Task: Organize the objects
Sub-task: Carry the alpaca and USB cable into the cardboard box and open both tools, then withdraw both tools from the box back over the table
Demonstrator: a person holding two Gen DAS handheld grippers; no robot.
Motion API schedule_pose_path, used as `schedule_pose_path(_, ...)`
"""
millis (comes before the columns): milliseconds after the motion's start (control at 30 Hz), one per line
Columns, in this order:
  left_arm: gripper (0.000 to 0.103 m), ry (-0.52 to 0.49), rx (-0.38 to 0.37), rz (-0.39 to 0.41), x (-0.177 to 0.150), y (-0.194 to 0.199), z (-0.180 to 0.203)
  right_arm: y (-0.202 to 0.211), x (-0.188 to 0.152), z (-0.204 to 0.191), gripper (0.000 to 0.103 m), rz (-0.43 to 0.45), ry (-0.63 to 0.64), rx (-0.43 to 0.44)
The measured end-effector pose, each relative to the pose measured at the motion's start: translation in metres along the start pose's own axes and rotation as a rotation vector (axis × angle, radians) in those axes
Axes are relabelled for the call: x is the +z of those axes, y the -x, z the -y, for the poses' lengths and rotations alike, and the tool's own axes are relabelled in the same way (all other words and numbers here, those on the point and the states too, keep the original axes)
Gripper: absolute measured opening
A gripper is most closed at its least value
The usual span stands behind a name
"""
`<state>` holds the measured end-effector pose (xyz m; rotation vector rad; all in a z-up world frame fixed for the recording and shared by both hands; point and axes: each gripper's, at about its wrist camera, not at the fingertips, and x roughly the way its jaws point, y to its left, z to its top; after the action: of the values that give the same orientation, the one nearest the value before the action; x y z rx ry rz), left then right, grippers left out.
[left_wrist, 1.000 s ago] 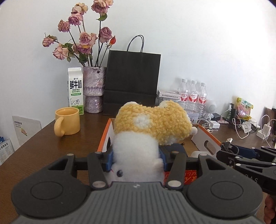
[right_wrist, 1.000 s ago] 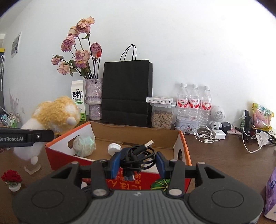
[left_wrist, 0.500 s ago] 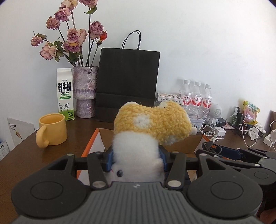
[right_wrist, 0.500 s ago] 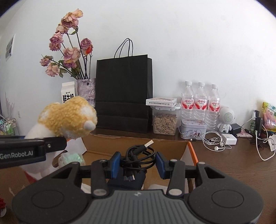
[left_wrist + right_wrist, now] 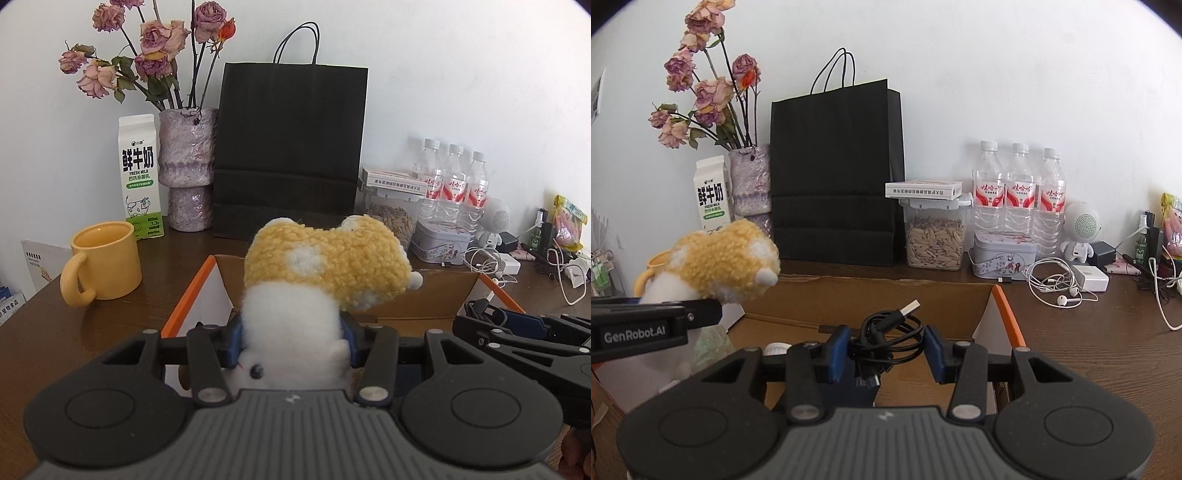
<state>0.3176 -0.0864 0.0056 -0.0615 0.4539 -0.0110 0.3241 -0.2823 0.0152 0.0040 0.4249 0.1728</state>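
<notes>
Nearest to you, your left gripper (image 5: 293, 345) pinches the white body of a yellow and white plush toy (image 5: 325, 269), its blue pads pressed into the fur on both sides. Your right gripper (image 5: 886, 350) pinches a coiled black USB cable (image 5: 886, 334), the plug sticking up to the right.

Both items hang above the open cardboard box (image 5: 857, 299), the plush at the box's left end and the cable over its middle. Neither has been let go, so the placing step looks unfinished; releasing both into the box is probably what remains.

Inside the box you can make out a dark blue item (image 5: 864, 391) under the cable, a small white round thing (image 5: 775, 348), and a pale greenish bundle (image 5: 711, 341) at the left; the rest of the floor is hidden.

Beyond the box, against the wall, stand a yellow mug (image 5: 105, 262), a milk carton (image 5: 139, 173), a vase of dried roses (image 5: 188, 166), a black paper bag (image 5: 834, 173), a seed jar (image 5: 934, 236), a tin (image 5: 1003, 254) and three water bottles (image 5: 1019, 188).
</notes>
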Motion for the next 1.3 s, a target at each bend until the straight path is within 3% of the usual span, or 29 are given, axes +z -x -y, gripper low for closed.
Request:
schedule_pose_path(233,0.052,-0.016,-0.001,0.013,-0.003,0.002,0.002,0.001,-0.004,0.0,0.044,-0.011,0.0,-0.002)
schedule_pose_path(300,0.055,-0.014,-0.004,0.014,-0.004,0.003,0.002,0.0,-0.005,0.0,0.045,-0.026,-0.003,-0.002)
schedule_pose_path(333,0.062,-0.01,-0.004,0.019,-0.004,0.004,0.001,0.0,-0.006,0.0,0.047,-0.029,-0.002,-0.006)
schedule_pose_path(367,0.076,-0.007,-0.006,0.027,-0.005,0.006,0.001,0.0,-0.006,0.0,0.061,-0.032,-0.002,-0.008)
schedule_pose_path(400,0.085,-0.004,-0.004,0.039,-0.005,0.007,0.0,0.001,-0.007,0.001,0.07,-0.029,-0.006,-0.006)
schedule_pose_path(433,0.1,0.0,-0.001,0.054,-0.004,0.01,-0.001,0.002,-0.007,0.001,0.092,-0.023,-0.008,-0.003)
schedule_pose_path(467,0.103,0.002,0.005,0.072,-0.004,0.013,-0.001,0.004,-0.007,0.001,0.103,-0.016,-0.01,-0.001)
schedule_pose_path(1300,0.103,0.019,0.015,0.079,-0.007,0.017,-0.004,0.008,-0.01,-0.003,0.103,-0.01,0.0,-0.009)
